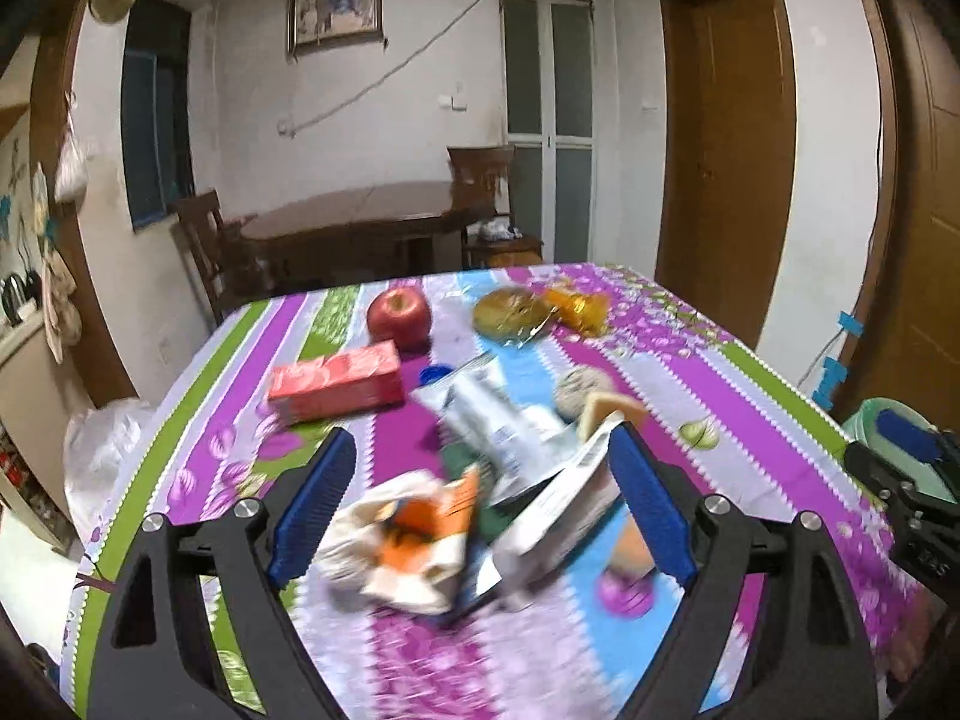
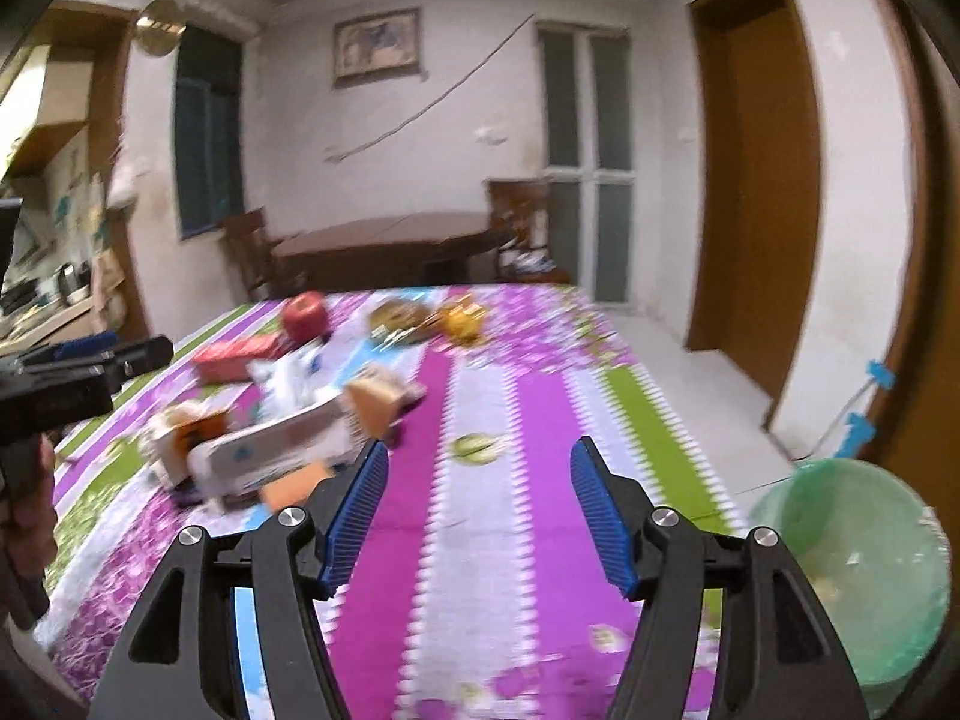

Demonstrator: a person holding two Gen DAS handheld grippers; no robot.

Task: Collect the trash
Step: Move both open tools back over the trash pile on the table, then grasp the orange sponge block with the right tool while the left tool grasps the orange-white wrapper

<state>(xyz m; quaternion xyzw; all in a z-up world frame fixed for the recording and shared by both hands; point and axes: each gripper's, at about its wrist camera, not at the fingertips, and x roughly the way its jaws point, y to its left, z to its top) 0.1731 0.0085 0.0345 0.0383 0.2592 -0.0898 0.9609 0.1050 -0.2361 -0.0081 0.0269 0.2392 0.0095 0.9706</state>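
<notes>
My left gripper (image 1: 480, 435) is open above a blurred pile of trash on the striped tablecloth (image 1: 720, 414). The pile holds a crumpled white and orange wrapper (image 1: 408, 540), a white carton (image 1: 558, 516) and a silvery packet (image 1: 492, 420), all lying between the blue pads. The carton's corner comes close to the right pad, with no grip visible. My right gripper (image 2: 480, 449) is open over bare cloth with nothing between its fingers. The pile (image 2: 270, 450) is to its left. A green bin (image 2: 852, 570) sits at the lower right.
A red box (image 1: 336, 384), an apple (image 1: 399, 315), a gold round packet (image 1: 510, 312) and an orange wrapper (image 1: 579, 306) lie farther back. A white plastic bag (image 1: 102, 450) hangs off the table's left side. The green bin (image 1: 870, 420) is off the right edge.
</notes>
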